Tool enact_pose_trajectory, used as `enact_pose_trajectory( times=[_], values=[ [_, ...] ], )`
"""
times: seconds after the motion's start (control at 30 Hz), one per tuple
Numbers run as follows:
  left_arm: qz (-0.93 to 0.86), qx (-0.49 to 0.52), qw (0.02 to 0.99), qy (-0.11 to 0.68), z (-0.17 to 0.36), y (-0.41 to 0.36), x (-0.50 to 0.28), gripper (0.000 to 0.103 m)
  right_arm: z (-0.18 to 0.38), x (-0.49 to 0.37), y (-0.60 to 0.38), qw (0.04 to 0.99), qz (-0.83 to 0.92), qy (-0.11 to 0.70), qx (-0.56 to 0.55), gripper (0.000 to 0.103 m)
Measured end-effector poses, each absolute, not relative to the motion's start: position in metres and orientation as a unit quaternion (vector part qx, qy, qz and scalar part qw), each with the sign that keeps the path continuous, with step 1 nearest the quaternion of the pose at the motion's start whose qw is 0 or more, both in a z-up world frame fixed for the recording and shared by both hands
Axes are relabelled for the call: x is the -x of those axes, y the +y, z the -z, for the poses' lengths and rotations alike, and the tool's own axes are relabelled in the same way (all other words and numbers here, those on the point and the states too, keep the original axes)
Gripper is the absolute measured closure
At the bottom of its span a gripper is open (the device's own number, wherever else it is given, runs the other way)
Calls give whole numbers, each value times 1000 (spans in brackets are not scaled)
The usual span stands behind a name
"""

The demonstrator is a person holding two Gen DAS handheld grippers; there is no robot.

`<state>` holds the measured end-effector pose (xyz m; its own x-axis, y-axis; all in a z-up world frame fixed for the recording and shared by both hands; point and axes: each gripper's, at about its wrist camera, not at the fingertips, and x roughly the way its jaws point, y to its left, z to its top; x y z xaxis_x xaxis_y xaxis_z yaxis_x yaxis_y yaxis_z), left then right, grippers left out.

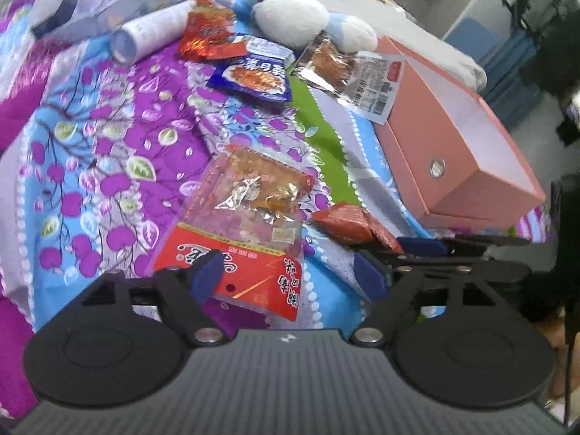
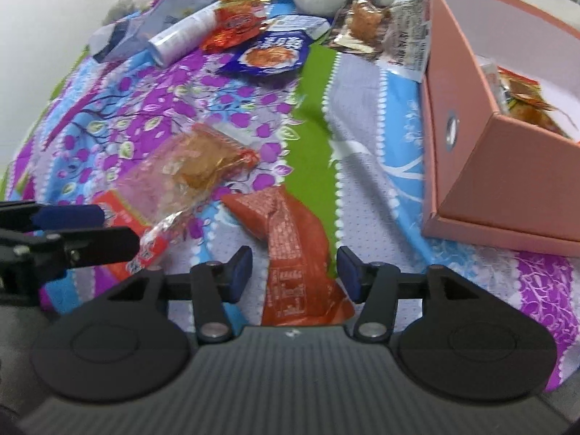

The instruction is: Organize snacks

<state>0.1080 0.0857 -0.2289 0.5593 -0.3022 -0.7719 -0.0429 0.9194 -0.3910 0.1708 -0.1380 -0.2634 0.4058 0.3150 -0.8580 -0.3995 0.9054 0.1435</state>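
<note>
Both tongs stand open over the patterned bedspread [image 1: 119, 137], neither pressing on anything. Left tongs [image 1: 290, 272] hang spread wide above the clear-and-red snack packet [image 1: 246, 217], one blue pad over its red printed end, the other out past its right edge. That packet lies flat with its long axis running from the red end near the tongs away toward the clear end holding the brown snack.

Right tongs [image 2: 293, 275] straddle the near end of the orange-red packet [image 2: 290, 246], pads apart on either side and not touching it as far as I can tell. Its long axis runs away from the tongs and leans left at the far end.

Farther right sits the open pink box [image 2: 500, 166], with at least one packet already inside; more snacks lie near its far end.

Risks, as I judge them: the two tongs work close together and could knock each other; thin film on soft fabric may slide or crumple, so the pads could pinch bedspread along with the packet.
</note>
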Motion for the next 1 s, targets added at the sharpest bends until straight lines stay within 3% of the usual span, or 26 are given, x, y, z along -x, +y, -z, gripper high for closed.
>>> enact_pose_trajectory(
  times=[0.1, 0.5, 0.8, 1.0],
  values=[
    [68, 199, 864, 457, 230, 95, -108, 16, 264, -172, -144, 835, -235, 497, 18, 43],
    [88, 132, 882, 444, 222, 89, -121, 10, 259, -176, -148, 857, -264, 441, 49, 43],
    [89, 98, 872, 471, 230, 88, -139, 5, 278, -176, -135, 844, -287, 439, 113, 43],
    [96, 77, 866, 484, 236, 86, -149, 2, 286, -180, -136, 853, -268, 439, 89, 45]
  ],
)
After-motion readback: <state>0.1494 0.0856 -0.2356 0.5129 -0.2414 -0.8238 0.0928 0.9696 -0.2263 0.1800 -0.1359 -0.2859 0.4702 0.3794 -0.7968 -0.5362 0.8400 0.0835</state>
